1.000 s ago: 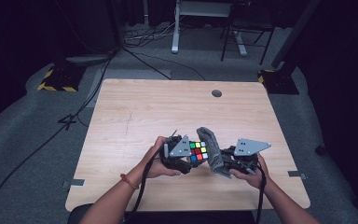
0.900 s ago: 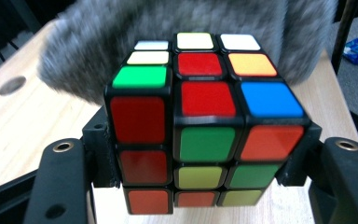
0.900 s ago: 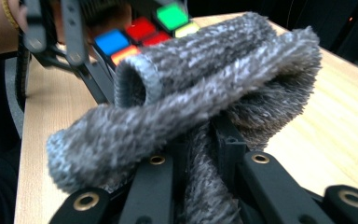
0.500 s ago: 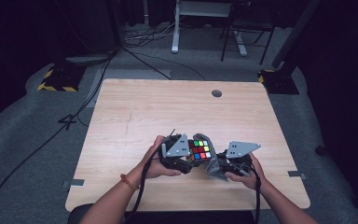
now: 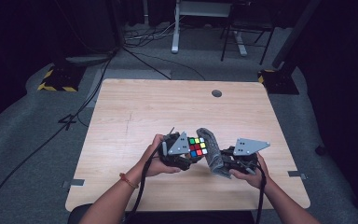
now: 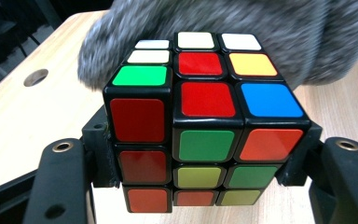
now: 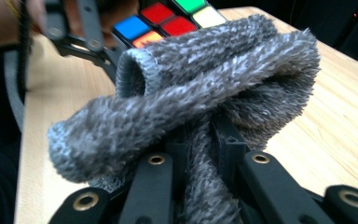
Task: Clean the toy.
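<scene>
Left claw clamps the cube by its lower sides, lifting it just above the desk with the top face bared for wiping. Right claw pinches a bunched grey cloth, its folded end pressed against the cube's far upper edge. Glossy hard plastic with square stickers in black edging meets soft, shaggy towelling with a stitched hem, so the cloth gives while the cube sits rigid
</scene>
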{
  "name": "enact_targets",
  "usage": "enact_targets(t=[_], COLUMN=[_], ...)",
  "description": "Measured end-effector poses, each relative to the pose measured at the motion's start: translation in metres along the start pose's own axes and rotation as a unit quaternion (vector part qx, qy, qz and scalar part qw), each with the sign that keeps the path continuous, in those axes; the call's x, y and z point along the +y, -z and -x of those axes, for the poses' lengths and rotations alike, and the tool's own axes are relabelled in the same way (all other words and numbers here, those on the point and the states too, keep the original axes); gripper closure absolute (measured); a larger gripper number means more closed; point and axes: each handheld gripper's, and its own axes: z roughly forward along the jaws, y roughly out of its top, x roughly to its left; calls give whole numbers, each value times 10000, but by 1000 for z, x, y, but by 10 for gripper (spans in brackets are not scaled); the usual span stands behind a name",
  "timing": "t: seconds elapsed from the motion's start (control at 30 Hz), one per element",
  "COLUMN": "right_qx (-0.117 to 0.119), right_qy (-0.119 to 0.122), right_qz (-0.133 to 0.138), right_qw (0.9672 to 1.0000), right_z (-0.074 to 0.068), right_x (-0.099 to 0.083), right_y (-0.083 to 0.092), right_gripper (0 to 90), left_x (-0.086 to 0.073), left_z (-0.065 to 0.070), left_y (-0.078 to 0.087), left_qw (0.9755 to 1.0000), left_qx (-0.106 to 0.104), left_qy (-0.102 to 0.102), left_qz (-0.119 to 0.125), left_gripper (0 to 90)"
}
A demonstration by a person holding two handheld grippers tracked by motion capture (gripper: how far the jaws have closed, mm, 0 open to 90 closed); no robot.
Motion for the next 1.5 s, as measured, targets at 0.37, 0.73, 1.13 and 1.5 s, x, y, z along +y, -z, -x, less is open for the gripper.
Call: enact_targets(t=[0.37,0.73,1.13,1.5], right_qx=[-53,-108,-23,-57], right_qy=[35,54,106,221], right_qz=[-232,-334,-142,-510], right_qw=[9997,9994,9998,9984], right_z=[-2,-3,-6,-5], right_x=[-1,-6,-1,-6], right_y=[-6,-11,-6,-12], right_gripper=[791,791,791,784], left_x=[12,1,-12,-24], left_z=[11,7,8,7], left_y=[7,-1,-19,-21], left_qw=[9982,9997,9975,9950], left_qx=[-317,-192,-316,-401], left_qy=[4,-157,-173,-82], left_qz=[513,-34,-601,-914], left_gripper=[333,328,325,330])
